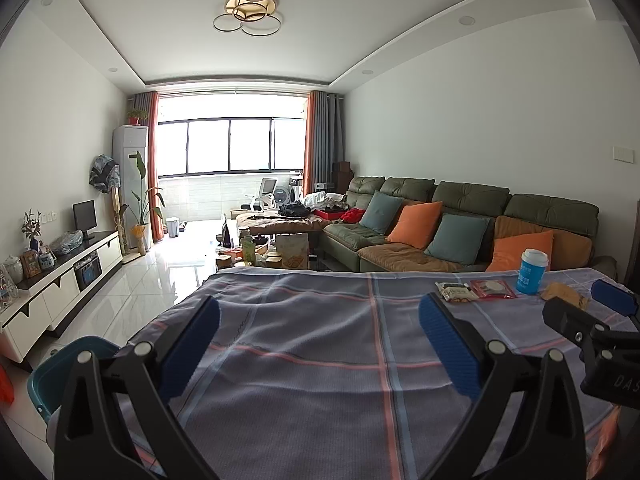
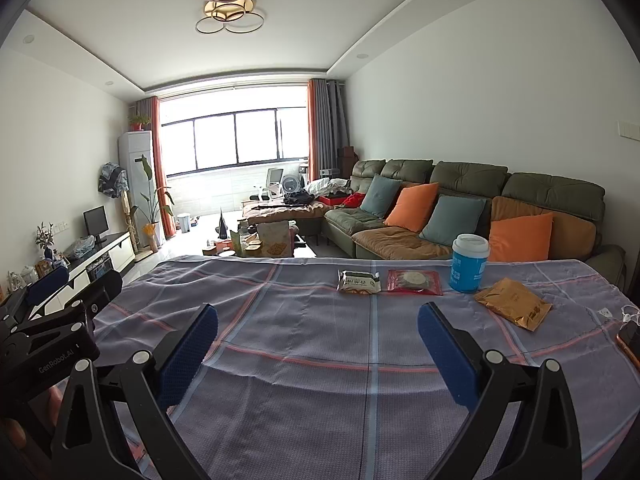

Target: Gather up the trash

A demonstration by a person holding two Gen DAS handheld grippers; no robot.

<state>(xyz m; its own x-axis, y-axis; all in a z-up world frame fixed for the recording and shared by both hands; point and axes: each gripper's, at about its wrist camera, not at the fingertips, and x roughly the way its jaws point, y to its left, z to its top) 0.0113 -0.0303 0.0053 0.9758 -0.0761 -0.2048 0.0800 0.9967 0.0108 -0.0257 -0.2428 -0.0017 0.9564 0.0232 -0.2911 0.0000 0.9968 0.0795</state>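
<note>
Right wrist view: right hand-held gripper wide, empty, over bench.
Left hand-held gripper: wide, empty.
Far right corner: blue cup, gold packet, red packet, dark wrapper.

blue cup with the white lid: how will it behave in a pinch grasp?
The blue cup stands upright and taller than wide, so a high push may tip it. It looks like a paper cup, probably light; the walls could buckle under a hard squeeze. On its side it would likely roll.

Grey-blue plaid tablecloth, pink and blue stripes; ahead of right gripper: blue white-lidded cup, red packet, gold pouch.
</note>
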